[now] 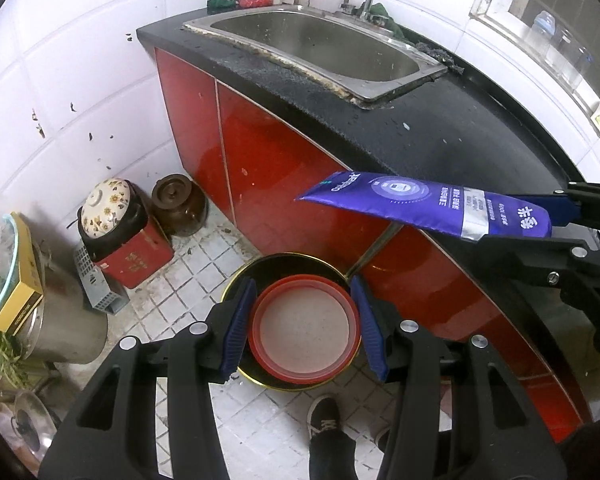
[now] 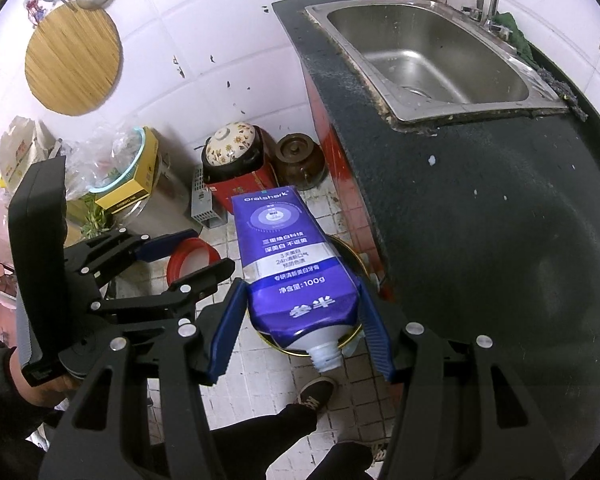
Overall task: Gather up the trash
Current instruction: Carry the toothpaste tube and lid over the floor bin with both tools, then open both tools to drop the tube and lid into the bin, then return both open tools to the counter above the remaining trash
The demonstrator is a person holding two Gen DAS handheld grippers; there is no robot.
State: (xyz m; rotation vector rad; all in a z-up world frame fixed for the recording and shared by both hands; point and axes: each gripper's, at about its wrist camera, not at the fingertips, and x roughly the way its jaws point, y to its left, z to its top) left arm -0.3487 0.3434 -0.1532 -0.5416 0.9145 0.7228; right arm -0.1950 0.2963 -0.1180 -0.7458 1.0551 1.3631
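Left wrist view: the left gripper (image 1: 304, 326) points steeply down and pinches a red round lid (image 1: 305, 329) between its blue pads, one pad on each side of the rim. The lid lies flat-on to the camera, directly above a dark, gold-rimmed round bin (image 1: 278, 266) standing on the tiled floor (image 1: 180, 280). The bin sits close against the red cabinet front (image 1: 268, 160), which runs along its right side; open floor lies to its left, as far as a red tin (image 1: 140, 260) bearing a floral-lidded pot (image 1: 106, 208) and a brown jar (image 1: 178, 200) at the wall. A person's shoe (image 1: 326, 420) stands just below the bin. At right, the right gripper (image 1: 556, 216) holds a purple toothpaste tube (image 1: 424, 206); its long axis runs roughly level across the frame, crimped end pointing left, past the edge of the black counter (image 1: 440, 136). The steel sink (image 1: 320, 52) lies well apart, beyond.

Right wrist view: the right gripper (image 2: 302, 330) clamps the toothpaste tube (image 2: 296, 264) at its shoulder, both pads pressing the sides. The tube's long axis runs away from the camera, crimped end farthest, its uncapped white neck (image 2: 326, 356) nearest. It hangs over the bin (image 2: 352, 264), whose rim shows on its right and beneath the neck. The counter edge (image 2: 340, 128) lies just right. The left gripper (image 2: 188, 256) holds the red lid (image 2: 192, 264) at left.
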